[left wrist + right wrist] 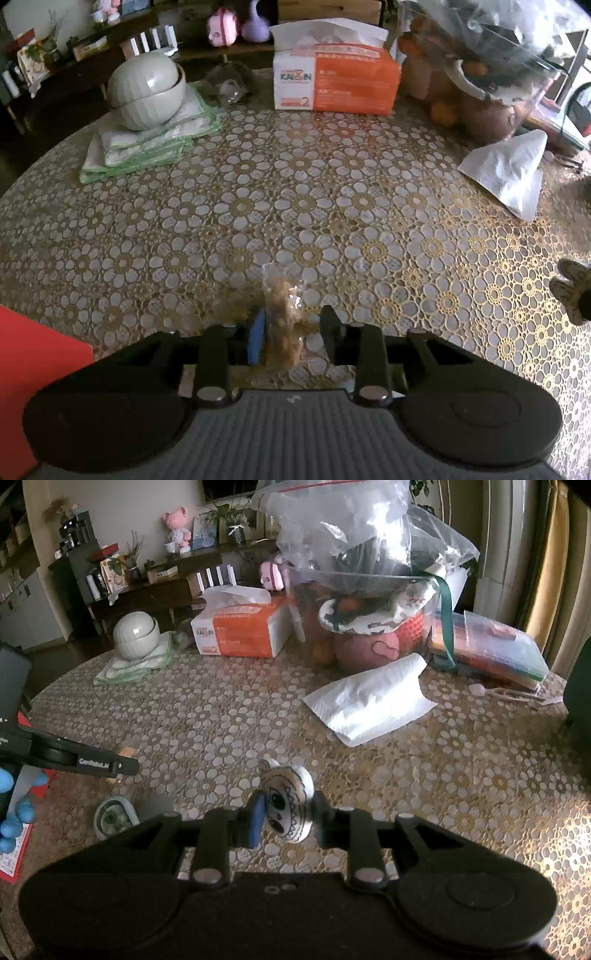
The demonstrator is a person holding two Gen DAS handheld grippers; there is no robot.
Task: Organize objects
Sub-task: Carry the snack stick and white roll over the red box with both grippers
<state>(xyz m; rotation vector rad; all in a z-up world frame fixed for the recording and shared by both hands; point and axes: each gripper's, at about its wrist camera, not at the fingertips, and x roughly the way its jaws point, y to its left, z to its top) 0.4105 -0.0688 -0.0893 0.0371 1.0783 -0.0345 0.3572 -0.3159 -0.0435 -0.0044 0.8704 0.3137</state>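
Observation:
A clear-wrapped brown snack packet point(282, 314) lies lengthwise between the fingers of my left gripper point(293, 314), low over the flower-patterned tablecloth point(295, 192). The blue pad presses its left side, the black finger meets its wrapper on the right, and the jaws stand narrow. My right gripper point(289, 799) is shut on a small white round toy point(286, 797) with a drawn face, held above the cloth. In the right wrist view a black finger point(107, 764) of the left gripper reaches in from the left, with a blue-gloved hand point(11, 812) behind it.
At the back stand an orange tissue box point(336, 81) and stacked grey bowls point(147, 92) on folded cloths. A crumpled paper towel point(369, 698) and a stuffed plastic bag point(369, 554) sit right. A red card point(33, 369) lies near left, a small oval dish point(112, 816) beside it.

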